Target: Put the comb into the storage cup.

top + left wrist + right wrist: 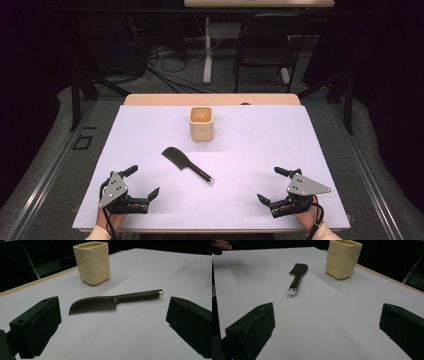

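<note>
Both tools sit at the bottom of the high view, left tool (141,182) and right tool (269,184), each with jaws wide apart and empty. Between them, at frame center on the desk (260,150), lies the black comb (186,164), below the cream cup (201,123). Expect it light, stiff and thin; take hold at its smooth handle (137,295).

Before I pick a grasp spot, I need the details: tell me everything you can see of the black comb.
The black comb looks like matte plastic, with a curved row of fine teeth at one end, a straight round handle and a shiny silver end cap. It lies flat and diagonal on the white table, near the cream cup; nothing else touches it.
</note>
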Motion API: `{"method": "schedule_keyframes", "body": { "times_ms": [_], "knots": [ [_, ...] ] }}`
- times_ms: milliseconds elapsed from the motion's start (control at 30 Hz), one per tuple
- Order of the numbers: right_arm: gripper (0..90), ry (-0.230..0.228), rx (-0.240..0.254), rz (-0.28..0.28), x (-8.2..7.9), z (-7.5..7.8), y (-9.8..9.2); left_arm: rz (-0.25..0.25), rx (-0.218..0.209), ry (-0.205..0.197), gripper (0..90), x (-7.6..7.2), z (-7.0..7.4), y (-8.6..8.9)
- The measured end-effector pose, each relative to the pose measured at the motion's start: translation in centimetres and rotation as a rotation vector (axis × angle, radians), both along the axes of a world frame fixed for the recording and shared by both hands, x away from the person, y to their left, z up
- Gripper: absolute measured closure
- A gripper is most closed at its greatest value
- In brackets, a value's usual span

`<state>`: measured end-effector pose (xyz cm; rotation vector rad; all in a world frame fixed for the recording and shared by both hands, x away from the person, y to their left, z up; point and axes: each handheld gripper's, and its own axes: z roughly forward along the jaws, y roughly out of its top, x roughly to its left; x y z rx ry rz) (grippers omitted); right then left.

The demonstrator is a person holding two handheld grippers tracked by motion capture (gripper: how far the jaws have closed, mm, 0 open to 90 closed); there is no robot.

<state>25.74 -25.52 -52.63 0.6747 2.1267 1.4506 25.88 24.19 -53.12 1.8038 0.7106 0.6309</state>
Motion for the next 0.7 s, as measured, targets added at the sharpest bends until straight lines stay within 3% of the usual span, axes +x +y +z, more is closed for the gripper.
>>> {"method": "schedule_keyframes", "body": {
  "times_ms": [333,700],
  "knots": [
    [0.0,0.001,-0.010,-0.001,0.0,-0.1,0.0,0.003,-0.003,0.035,0.0,0.6,0.3,-0.9],
    [0.0,0.007,-0.013,-0.004,0.1,-0.2,0.0,-0.027,0.016,0.072,0.0,1.8,0.2,-3.1]
  ]
}}
